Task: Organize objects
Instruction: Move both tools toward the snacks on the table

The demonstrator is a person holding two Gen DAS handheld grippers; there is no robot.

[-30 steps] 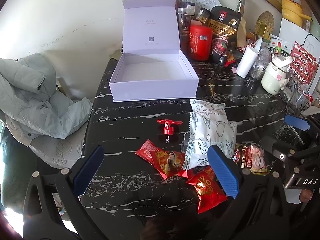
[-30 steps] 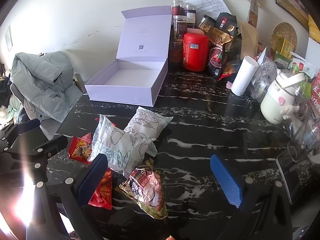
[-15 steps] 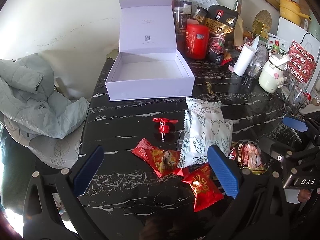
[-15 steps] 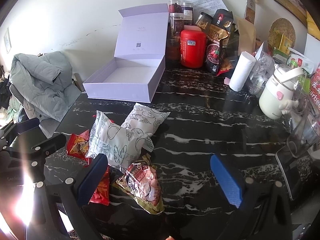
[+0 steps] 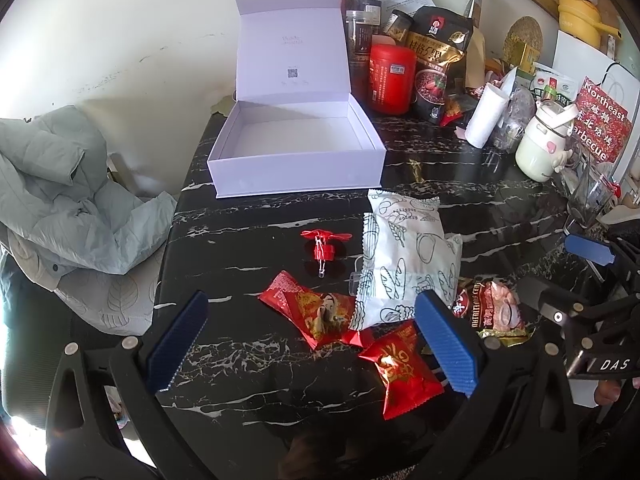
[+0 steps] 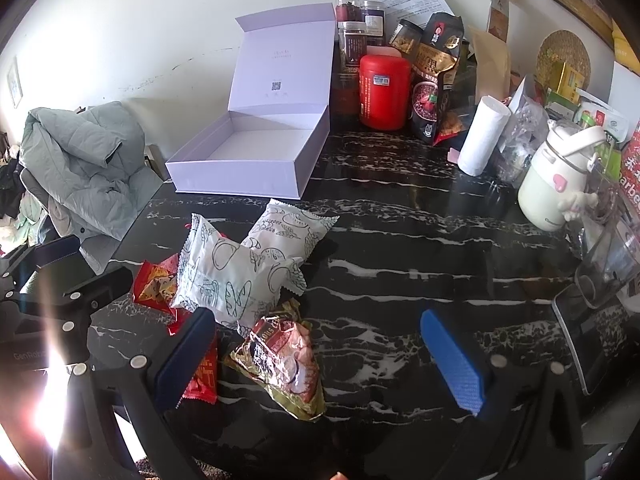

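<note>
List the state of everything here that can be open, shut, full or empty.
lavender box: open, lid upright, empty
red canister: lid on
white snack packets: sealed
red snack packets: sealed
left gripper: open, empty
right gripper: open, empty

Black marble table (image 5: 260,364) bearing an open lilac box (image 5: 296,172), white snack bags (image 5: 404,256), red packets (image 5: 316,312), a red canister (image 5: 390,80).
</note>
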